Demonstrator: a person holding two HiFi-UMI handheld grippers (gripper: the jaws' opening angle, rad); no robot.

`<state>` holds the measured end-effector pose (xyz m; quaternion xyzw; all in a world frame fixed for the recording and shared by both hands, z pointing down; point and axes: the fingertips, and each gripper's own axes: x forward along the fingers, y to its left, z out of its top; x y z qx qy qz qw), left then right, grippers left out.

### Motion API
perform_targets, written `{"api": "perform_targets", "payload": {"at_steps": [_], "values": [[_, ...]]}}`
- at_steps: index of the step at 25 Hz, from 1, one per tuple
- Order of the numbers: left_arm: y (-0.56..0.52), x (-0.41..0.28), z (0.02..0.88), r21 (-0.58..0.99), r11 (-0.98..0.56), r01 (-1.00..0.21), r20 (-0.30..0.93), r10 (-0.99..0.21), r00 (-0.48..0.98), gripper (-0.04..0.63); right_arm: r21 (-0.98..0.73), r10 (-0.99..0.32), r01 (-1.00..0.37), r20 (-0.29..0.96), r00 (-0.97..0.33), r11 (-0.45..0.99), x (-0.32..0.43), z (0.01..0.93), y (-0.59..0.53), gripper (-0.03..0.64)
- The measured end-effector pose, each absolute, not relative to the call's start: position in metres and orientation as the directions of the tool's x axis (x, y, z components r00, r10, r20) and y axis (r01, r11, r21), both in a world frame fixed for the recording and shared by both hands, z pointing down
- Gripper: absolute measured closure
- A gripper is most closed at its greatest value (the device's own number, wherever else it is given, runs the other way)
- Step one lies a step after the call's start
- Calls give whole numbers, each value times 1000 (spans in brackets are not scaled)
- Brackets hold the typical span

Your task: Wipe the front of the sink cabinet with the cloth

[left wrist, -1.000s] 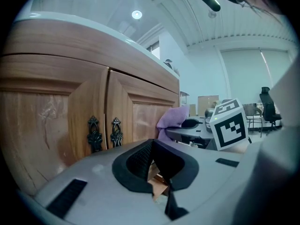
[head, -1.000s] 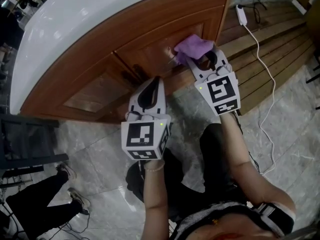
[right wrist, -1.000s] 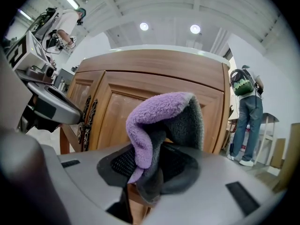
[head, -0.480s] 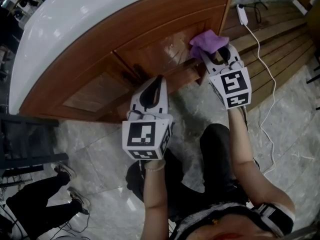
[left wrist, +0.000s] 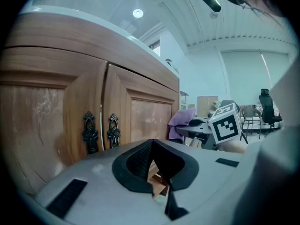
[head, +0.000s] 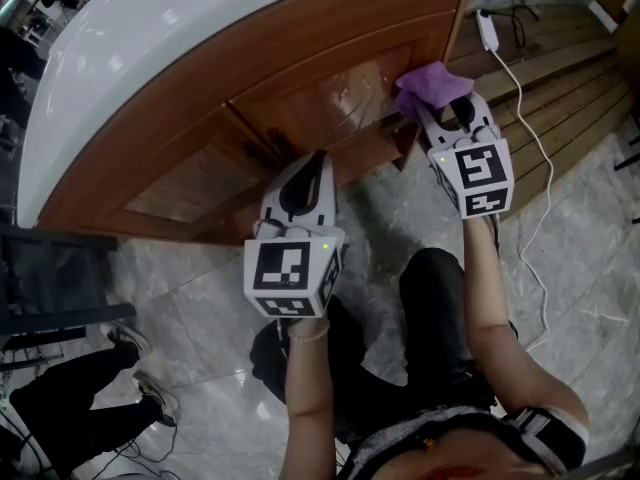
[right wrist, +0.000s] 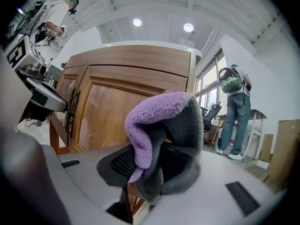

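Cloth (head: 432,80) is clamped in right gripper (head: 443,111), bunched at the right door's far edge on the cabinet (head: 300,83). My take: press the cloth flat, keep even pressure, overlap passes back toward the handles (left wrist: 99,131). Right arm reaches out forward. Left gripper (head: 310,164) is closed, empty, and held near door centre.

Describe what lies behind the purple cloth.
The wooden cabinet door stands behind the cloth, clamped in the right gripper. The door patch directly behind it is covered.
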<state>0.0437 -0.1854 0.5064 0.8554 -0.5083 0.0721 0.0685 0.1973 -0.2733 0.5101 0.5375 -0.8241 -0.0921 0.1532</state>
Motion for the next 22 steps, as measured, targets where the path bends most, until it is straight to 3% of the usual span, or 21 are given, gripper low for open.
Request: {"api": "perform_targets", "payload": {"at_steps": [22], "values": [[-177,34,506,42,-449,-893,191,-873,448,595,294,-918,-871,160,-362,394,187,517,-266,449]]}}
